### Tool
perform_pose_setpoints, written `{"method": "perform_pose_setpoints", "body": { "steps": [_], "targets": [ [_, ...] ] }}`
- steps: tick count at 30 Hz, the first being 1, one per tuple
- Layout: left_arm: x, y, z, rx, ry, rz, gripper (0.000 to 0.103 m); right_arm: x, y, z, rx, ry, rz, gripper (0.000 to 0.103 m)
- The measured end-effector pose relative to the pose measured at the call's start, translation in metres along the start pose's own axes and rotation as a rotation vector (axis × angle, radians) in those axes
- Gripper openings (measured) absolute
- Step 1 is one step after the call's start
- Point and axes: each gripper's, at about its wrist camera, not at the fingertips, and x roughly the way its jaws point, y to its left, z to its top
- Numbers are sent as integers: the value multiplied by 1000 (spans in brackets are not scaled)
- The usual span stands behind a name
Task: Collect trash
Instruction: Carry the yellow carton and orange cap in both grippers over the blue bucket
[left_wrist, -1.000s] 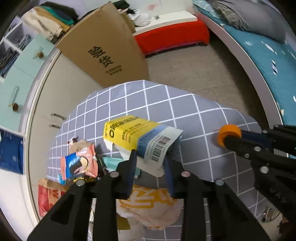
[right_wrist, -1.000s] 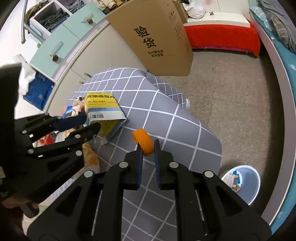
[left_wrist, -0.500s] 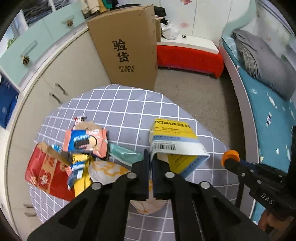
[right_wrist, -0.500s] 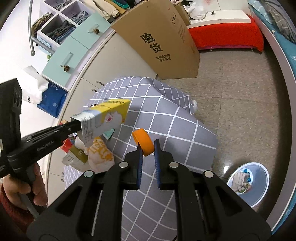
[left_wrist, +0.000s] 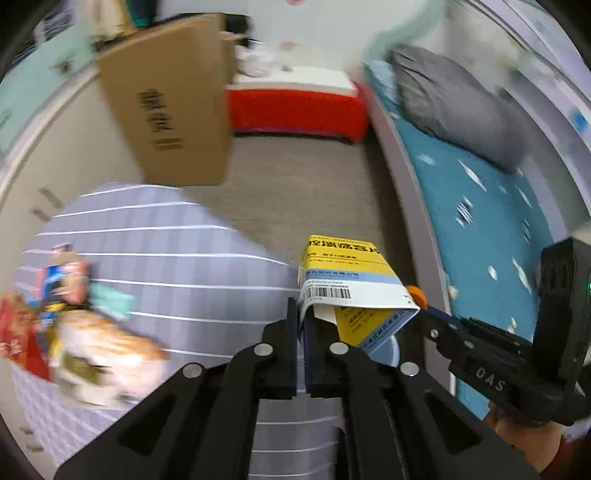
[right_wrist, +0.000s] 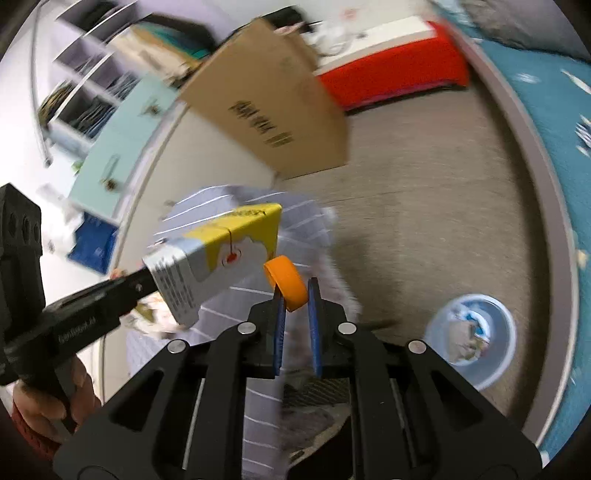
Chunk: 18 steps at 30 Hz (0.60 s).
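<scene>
So both claws are loaded up right now. The left claw (left_wrist: 303, 325) is clenched on the flap of a flattened yellow, white and blue cardboard box with a barcode (left_wrist: 351, 284), which hangs in the air past the edge of the round table with the grey grid-pattern cloth (left_wrist: 177, 258), over the beige floor (left_wrist: 306, 195). The right claw (right_wrist: 295, 295) is pinched on a small orange plastic cap (right_wrist: 286, 282), held on its edge between the blue pads. In the left wrist view the cap (left_wrist: 417, 295) pokes out just behind the box's right corner, so the two claws are close together. As for containers: there's a round pale blue bin (right_wrist: 471, 341) down on the floor, lower right of the right wrist view, near the bed frame, and it has some crumpled wrappers or paper in it, but it's too blurry to say what exactly. Back on the table's left side there's a heap of snack trash: a red bag (left_wrist: 18, 339), a blue and pink cookie wrapper (left_wrist: 62, 277), a teal scrap (left_wrist: 110, 301) and a crumpled white and orange wrapper (left_wrist: 103, 350), all smeared by blur. A big brown cardboard box with black print (left_wrist: 173, 107) stands behind the table against the white cabinets. A hand (right_wrist: 44, 398) in a red sleeve grips the left claw's handle.
</scene>
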Motion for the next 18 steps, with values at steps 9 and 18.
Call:
{"method": "perform_pose_setpoints", "body": {
  "steps": [9, 18],
  "targets": [
    [122, -101, -41, 101, 212, -131, 2, 6, -135, -60, 262, 59, -187, 12],
    [241, -122, -84, 81, 381, -75, 2, 61, -217, -103, 377, 129, -288, 20]
  ]
}}
